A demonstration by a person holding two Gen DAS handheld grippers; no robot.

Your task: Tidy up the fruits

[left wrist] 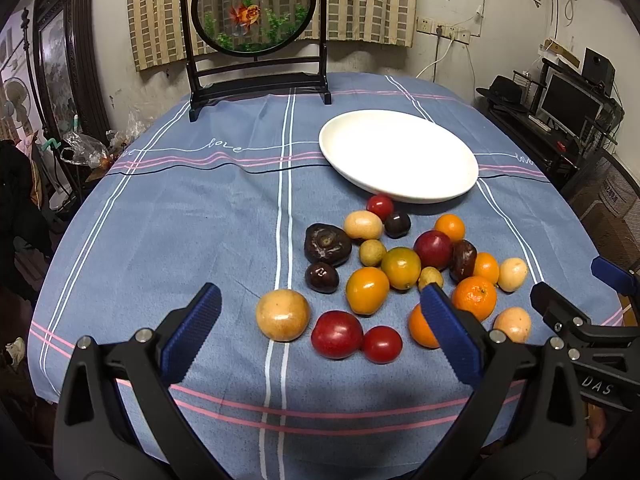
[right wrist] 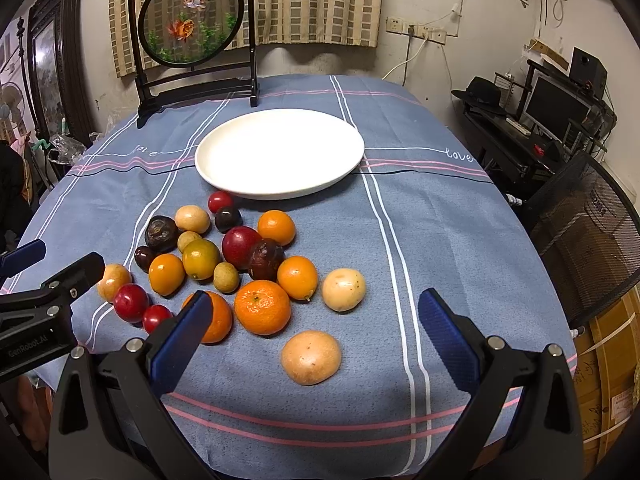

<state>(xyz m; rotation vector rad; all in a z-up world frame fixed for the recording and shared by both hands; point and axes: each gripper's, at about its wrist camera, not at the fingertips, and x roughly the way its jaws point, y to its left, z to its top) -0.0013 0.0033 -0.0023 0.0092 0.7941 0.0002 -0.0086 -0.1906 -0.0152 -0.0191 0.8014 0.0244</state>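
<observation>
A pile of small fruits (left wrist: 400,268) lies on the blue tablecloth: oranges, red plums, cherry tomatoes, tan round fruits and dark purple ones. It also shows in the right wrist view (right wrist: 240,264). An empty white plate (left wrist: 400,156) (right wrist: 280,152) sits just behind the pile. My left gripper (left wrist: 320,312) is open and empty, low over the near fruits, with a red plum (left wrist: 337,334) between its fingers. My right gripper (right wrist: 314,320) is open and empty, with a tan fruit (right wrist: 311,357) between its fingers. Each gripper shows at the edge of the other's view.
A round goldfish screen on a black stand (left wrist: 256,12) (right wrist: 192,16) stands at the table's far edge. A desk with a monitor (left wrist: 568,108) and a mesh chair (right wrist: 588,232) are to the right of the table. Bags and clutter (left wrist: 84,152) lie at the left.
</observation>
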